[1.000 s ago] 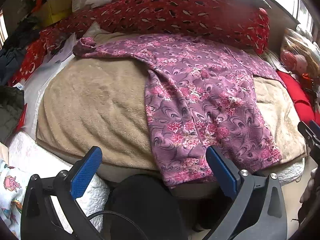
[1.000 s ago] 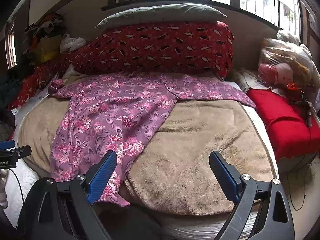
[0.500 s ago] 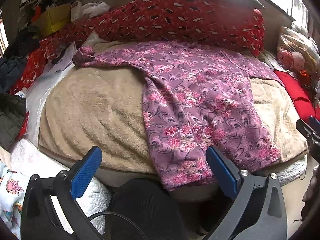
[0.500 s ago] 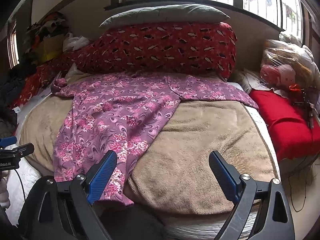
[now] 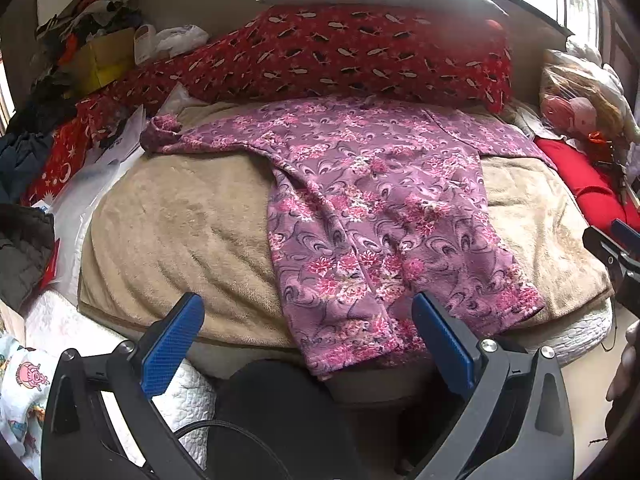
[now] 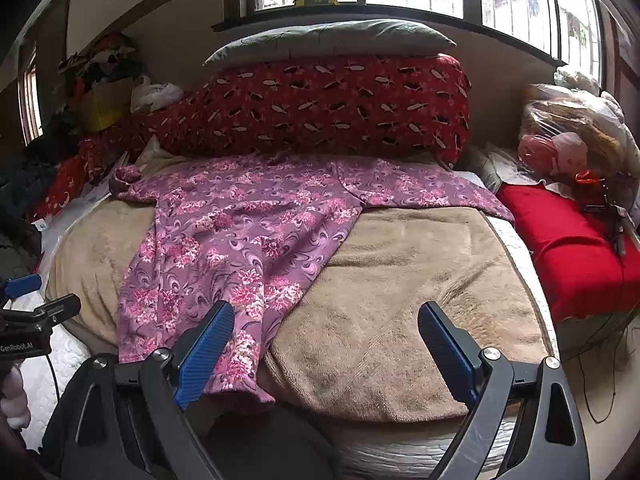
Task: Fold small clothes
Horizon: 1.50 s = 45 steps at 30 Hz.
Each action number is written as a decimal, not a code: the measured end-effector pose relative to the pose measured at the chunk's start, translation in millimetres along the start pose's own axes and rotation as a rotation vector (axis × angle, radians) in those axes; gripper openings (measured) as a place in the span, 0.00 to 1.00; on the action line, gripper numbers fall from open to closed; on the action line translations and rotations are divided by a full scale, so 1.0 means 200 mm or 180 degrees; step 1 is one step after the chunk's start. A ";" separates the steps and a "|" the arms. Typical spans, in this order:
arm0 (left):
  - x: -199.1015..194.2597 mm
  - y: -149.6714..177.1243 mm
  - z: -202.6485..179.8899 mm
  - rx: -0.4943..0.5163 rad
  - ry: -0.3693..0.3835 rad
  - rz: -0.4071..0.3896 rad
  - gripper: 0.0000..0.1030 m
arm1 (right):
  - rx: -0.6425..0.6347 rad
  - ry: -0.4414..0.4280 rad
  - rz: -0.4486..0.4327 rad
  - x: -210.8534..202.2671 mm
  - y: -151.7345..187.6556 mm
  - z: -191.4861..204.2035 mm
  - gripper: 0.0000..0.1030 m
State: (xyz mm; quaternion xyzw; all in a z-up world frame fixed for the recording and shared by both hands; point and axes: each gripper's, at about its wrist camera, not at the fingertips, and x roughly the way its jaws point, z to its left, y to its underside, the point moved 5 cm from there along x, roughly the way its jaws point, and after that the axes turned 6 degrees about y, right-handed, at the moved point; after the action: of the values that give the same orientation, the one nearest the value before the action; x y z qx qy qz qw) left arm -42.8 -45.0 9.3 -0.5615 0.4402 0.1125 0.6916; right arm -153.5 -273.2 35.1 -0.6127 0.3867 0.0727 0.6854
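Observation:
A purple flowered garment (image 5: 380, 208) lies spread flat on a tan blanket (image 5: 180, 232), sleeves out to both sides and its hem hanging over the near edge. My left gripper (image 5: 308, 328) is open, held just short of that hem, nothing between its blue pads. In the right wrist view the same garment (image 6: 240, 240) covers the blanket's left half. My right gripper (image 6: 326, 344) is open above the bare tan blanket (image 6: 408, 280), its left finger over the hem. Each gripper shows at the other view's edge.
A long red patterned bolster (image 6: 332, 104) with a grey pillow (image 6: 332, 40) on top lines the back. A red cushion (image 6: 568, 252) and bagged items (image 6: 568, 140) sit right. Piled clothes and papers (image 5: 80, 128) crowd the left. White quilt (image 5: 52, 320) lies below the blanket.
Both cameras have tilted up and drawn back a little, so the bolster, pillow and window show more. The garment lies as before and both grippers have stayed open.

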 end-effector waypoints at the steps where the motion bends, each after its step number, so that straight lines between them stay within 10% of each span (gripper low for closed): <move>1: 0.00 0.00 0.00 0.0008 -0.0001 -0.0005 1.00 | 0.0001 0.0004 -0.0007 0.00 -0.01 0.00 0.91; 35: 0.02 0.01 -0.06 -0.0029 0.0037 0.0093 1.00 | 0.0056 -0.0022 -0.0024 -0.01 -0.03 0.00 0.91; 45: 0.24 0.02 0.19 -0.0515 -0.0014 0.0624 1.00 | 0.0244 -0.0181 0.0274 0.13 0.04 -0.05 0.88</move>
State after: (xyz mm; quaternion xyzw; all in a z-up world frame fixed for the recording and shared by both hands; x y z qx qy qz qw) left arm 1.5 -26.6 -29.8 -0.5695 0.4810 0.2159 0.6307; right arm -143.9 -289.3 13.1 -0.5665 0.3956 0.1047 0.7153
